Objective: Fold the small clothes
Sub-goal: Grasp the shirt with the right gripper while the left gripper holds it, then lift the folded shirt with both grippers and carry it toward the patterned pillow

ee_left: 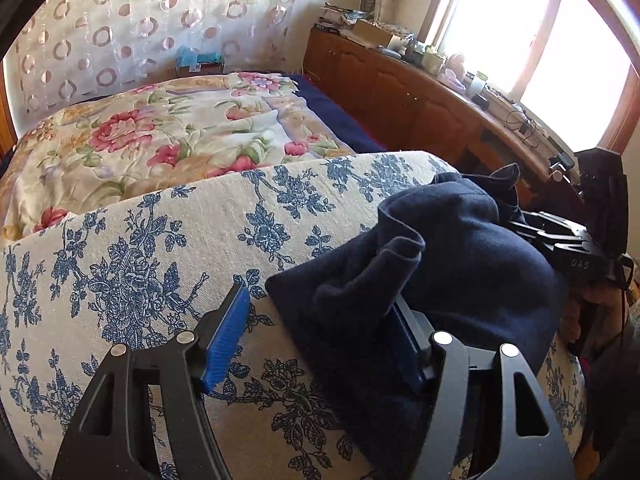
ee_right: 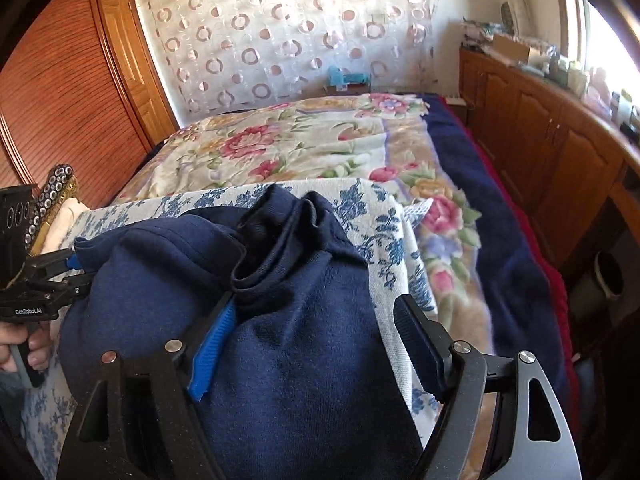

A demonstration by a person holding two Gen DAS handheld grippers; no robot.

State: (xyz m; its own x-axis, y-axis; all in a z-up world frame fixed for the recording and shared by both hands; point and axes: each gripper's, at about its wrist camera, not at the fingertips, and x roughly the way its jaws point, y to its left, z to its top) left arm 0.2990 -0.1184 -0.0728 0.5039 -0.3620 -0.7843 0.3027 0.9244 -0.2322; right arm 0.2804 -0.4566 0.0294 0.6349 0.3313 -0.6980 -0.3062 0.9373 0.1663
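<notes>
A dark navy garment (ee_left: 460,264) lies bunched on a white cloth with blue flower print (ee_left: 160,248). My left gripper (ee_left: 320,340) is open; its right finger sits under a raised fold of the garment, its left finger (ee_left: 226,332) over bare cloth. In the right wrist view the garment (ee_right: 280,320) fills the middle. My right gripper (ee_right: 316,344) is open over it, its left pad (ee_right: 212,348) against the fabric, its right finger (ee_right: 420,340) beyond the garment's edge. The other gripper shows at the left (ee_right: 44,280).
The blue-print cloth lies on a bed with a pink floral quilt (ee_right: 320,140) and a navy blanket (ee_right: 500,220). A wooden cabinet with clutter (ee_left: 420,92) runs along the right under a bright window. A wooden wardrobe (ee_right: 60,100) stands left.
</notes>
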